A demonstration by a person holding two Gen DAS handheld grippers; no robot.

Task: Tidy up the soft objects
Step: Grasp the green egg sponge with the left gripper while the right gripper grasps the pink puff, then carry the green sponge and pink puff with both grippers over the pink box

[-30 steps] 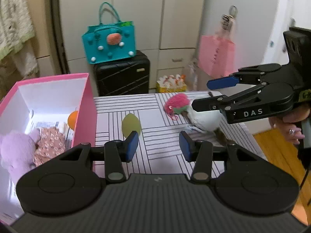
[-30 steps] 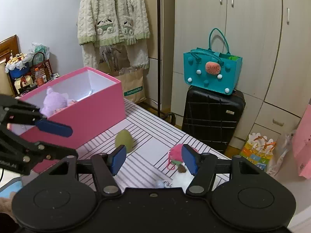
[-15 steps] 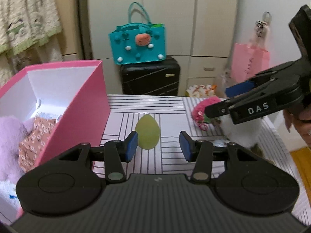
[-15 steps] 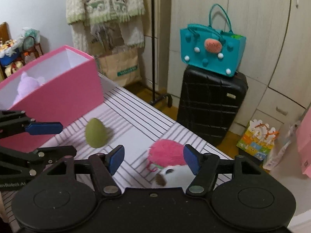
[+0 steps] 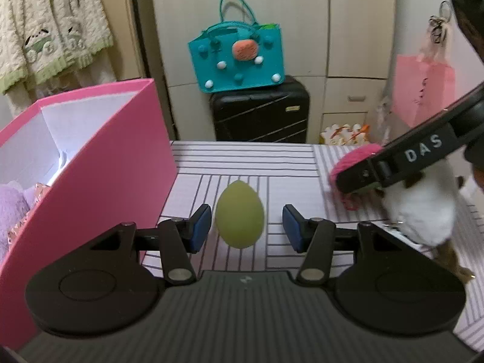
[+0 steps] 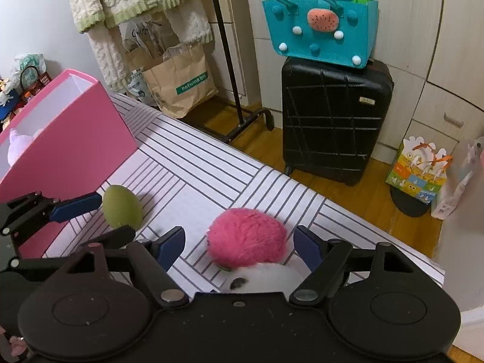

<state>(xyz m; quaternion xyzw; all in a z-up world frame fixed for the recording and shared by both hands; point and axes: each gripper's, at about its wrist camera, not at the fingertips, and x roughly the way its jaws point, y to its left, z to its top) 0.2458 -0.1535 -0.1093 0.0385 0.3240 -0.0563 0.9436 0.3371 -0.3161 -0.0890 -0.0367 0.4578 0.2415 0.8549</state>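
A green egg-shaped soft toy (image 5: 240, 214) stands on the striped table. My left gripper (image 5: 246, 227) is around it with its jaws opening, and the blue pads (image 5: 201, 227) stand clear of it on both sides. The egg (image 6: 121, 208) and the left gripper (image 6: 116, 217) also show in the right wrist view. A fluffy pink ball (image 6: 248, 239) lies against a white plush (image 6: 266, 278). My right gripper (image 6: 239, 245) straddles the ball, jaws opening, pads not touching. The open pink box (image 5: 121, 166) on the left holds a purple plush (image 5: 12, 211).
The table's far edge (image 6: 272, 166) drops to a wooden floor. Beyond it stand a black suitcase (image 6: 332, 121) with a teal felt bag (image 6: 320, 30) on top, a paper bag (image 6: 181, 81) and a coat rack. The pink box wall (image 6: 75, 139) is close beside the egg.
Both grippers have come down and forward. The green egg now sits between the left jaws and the pink ball between the right jaws. Both pairs of jaws stand wider.
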